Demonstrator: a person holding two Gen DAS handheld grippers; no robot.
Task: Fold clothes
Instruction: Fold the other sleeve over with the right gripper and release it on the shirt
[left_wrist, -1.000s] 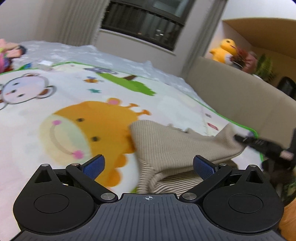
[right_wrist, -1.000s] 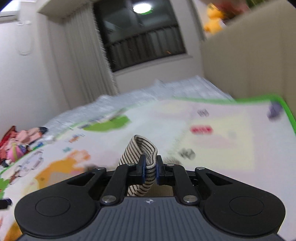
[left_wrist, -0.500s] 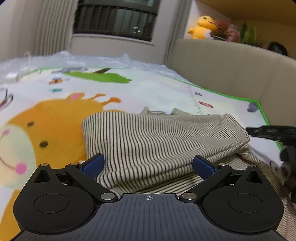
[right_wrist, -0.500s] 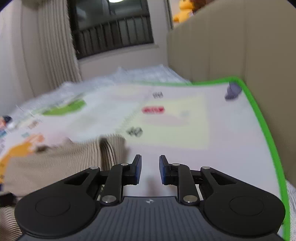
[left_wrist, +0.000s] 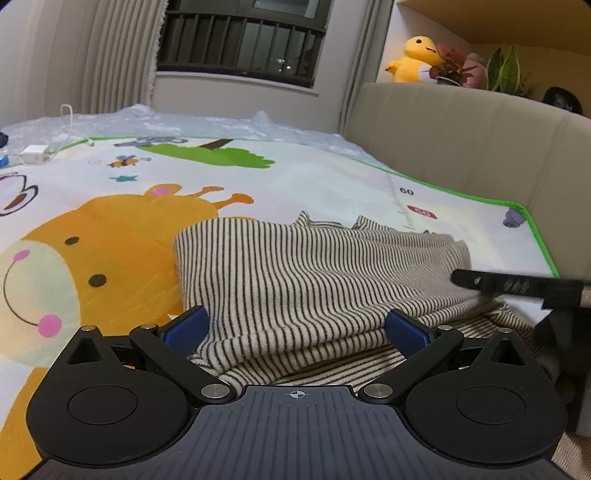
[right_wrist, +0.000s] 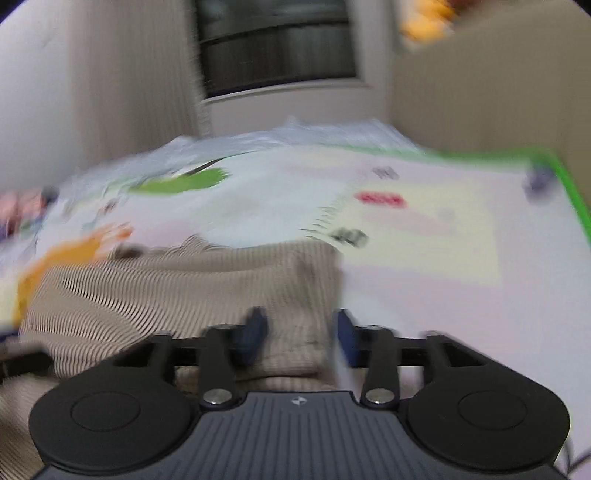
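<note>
With a fold laid over, the striped knit top (left_wrist: 314, 273) lies doubled on the animal-print play mat (left_wrist: 258, 184) beside the beige sofa (left_wrist: 461, 140), so neither tool needs a grip. Left gripper (left_wrist: 295, 328) hovers low at the near folded edge, jaws wide apart, fabric between them but unclamped, probably ready to pinch for another fold. Right gripper (right_wrist: 299, 332), blurred, sits over the top's right edge, jaws apart, holding nothing. Mat gives flat support for creasing.

Both wrist views low, near, facing forward over shared striped garment (left_wrist: 314, 273), play mat (left_wrist: 332, 177)
</note>
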